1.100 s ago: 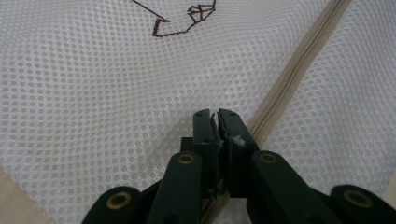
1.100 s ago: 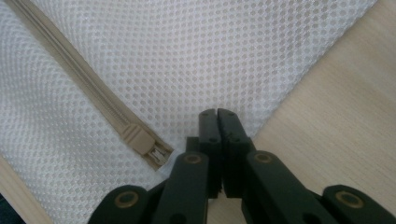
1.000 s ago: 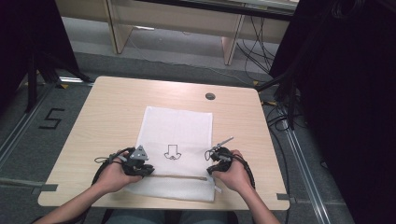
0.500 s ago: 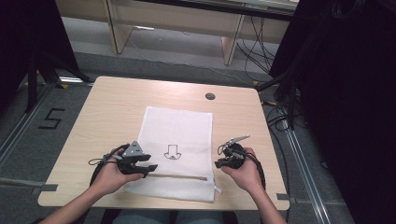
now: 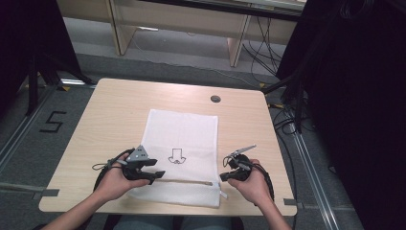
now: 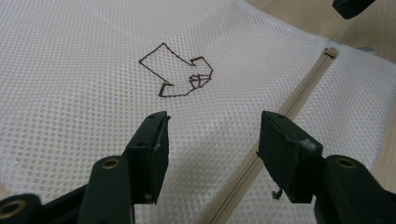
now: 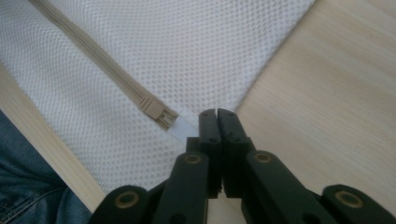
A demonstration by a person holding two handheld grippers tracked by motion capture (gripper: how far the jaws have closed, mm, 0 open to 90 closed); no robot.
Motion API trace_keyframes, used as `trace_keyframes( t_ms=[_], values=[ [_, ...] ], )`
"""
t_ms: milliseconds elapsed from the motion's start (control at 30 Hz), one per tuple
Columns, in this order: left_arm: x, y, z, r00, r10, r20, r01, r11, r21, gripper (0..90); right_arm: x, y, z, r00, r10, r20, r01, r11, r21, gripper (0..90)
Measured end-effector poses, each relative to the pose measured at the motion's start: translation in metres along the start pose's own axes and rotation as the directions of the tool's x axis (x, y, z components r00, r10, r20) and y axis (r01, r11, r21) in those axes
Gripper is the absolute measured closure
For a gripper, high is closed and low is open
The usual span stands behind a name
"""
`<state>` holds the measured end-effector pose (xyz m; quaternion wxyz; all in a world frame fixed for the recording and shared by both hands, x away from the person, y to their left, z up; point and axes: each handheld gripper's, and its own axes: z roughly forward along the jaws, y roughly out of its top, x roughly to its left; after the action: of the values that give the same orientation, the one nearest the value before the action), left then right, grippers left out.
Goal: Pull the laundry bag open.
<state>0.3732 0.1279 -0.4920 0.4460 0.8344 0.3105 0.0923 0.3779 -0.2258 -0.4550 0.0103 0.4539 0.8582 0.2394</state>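
Note:
A white mesh bag (image 5: 184,129) lies flat on the table with a brown arrow drawing (image 6: 180,74) on it. A beige zipper (image 5: 186,182) runs across its near end. My left gripper (image 5: 159,170) hovers just over the mesh beside the zipper (image 6: 303,88). Its jaws have just been opening, and the left gripper (image 6: 212,140) stands open, holding nothing. My right gripper (image 5: 225,175) is at the bag's right edge. Its jaws have just been closing, and the right gripper (image 7: 217,114) is shut on the white pull tab (image 7: 182,128) of the zipper slider (image 7: 156,111).
The wooden table (image 5: 115,115) has a round cable hole (image 5: 215,98) behind the bag, and its front edge runs close under both hands. The person's jeans (image 7: 28,186) show below that edge. Dark equipment and cables (image 5: 287,115) stand to the table's right.
My left gripper's jaws have opened over the mesh. My right hand has shifted a little to the right, toward the bag's edge.

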Motion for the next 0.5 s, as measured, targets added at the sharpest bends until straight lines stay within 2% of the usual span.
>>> trace_keyframes(
  t_ms=[67, 100, 133, 200, 233, 267, 333, 367, 400, 433, 467, 500],
  values=[
    [0.000, 0.000, -0.001, 0.9999, 0.015, -0.007, -0.015, 0.9999, 0.000, 43.5, 0.000, 0.000, 0.001, 0.9999, -0.007, -0.011, 0.007, 1.000, 0.001, 90.0],
    [0.000, 0.001, -0.001, 0.9999, 0.016, 0.005, -0.016, 0.9998, -0.013, 44.3, 0.002, 0.000, 0.001, 0.9997, 0.010, -0.021, -0.010, 1.000, 0.002, 90.0],
    [-0.002, 0.000, -0.001, 1.0000, -0.005, 0.000, 0.005, 0.9998, -0.017, 45.0, 0.001, 0.000, 0.002, 0.9997, 0.008, -0.021, -0.008, 1.000, 0.019, 90.0],
    [-0.002, 0.001, -0.001, 0.9998, 0.012, 0.017, -0.012, 0.9998, -0.015, 46.2, 0.000, 0.000, 0.004, 0.9996, 0.008, -0.026, -0.008, 1.000, 0.019, 90.0],
    [-0.003, 0.000, 0.000, 0.9997, 0.000, 0.023, 0.000, 0.9999, -0.015, 47.2, 0.000, -0.001, 0.006, 0.9993, 0.022, -0.031, -0.021, 0.999, 0.031, 90.0],
    [-0.003, 0.000, 0.000, 0.9997, 0.017, 0.016, -0.016, 0.9998, -0.015, 47.2, 0.000, -0.001, 0.006, 0.9993, 0.022, -0.031, -0.021, 0.999, 0.031, 90.0],
    [-0.005, -0.001, 0.000, 0.9994, 0.013, 0.032, -0.013, 0.9997, -0.020, 48.2, 0.001, 0.000, 0.006, 0.9988, 0.034, -0.034, -0.033, 0.999, 0.038, 90.0],
    [-0.004, 0.000, -0.001, 0.9986, 0.030, 0.043, -0.029, 0.9994, -0.020, 48.7, 0.001, 0.001, 0.007, 0.9989, 0.038, -0.028, -0.037, 0.999, 0.040, 90.0],
    [-0.006, 0.000, -0.001, 0.9992, 0.015, 0.036, -0.014, 0.9997, -0.022, 49.1, 0.002, 0.002, 0.007, 0.9982, 0.043, -0.043, -0.041, 0.998, 0.038, 90.0],
    [-0.006, 0.001, -0.002, 0.9986, 0.015, 0.050, -0.015, 0.9998, -0.017, 49.7, 0.002, 0.003, 0.008, 0.9979, 0.050, -0.041, -0.048, 0.998, 0.043, 90.0],
    [-0.007, 0.002, -0.002, 0.9985, 0.035, 0.043, -0.034, 0.9991, -0.024, 50.1, 0.003, 0.003, 0.009, 0.9976, 0.051, -0.047, -0.048, 0.998, 0.050, 90.0],
    [-0.011, 0.004, 0.001, 0.9985, 0.016, 0.052, -0.015, 0.9995, -0.028, 50.7, 0.004, 0.004, 0.012, 0.9976, 0.048, -0.049, -0.045, 0.997, 0.061, 90.0]
  ],
)
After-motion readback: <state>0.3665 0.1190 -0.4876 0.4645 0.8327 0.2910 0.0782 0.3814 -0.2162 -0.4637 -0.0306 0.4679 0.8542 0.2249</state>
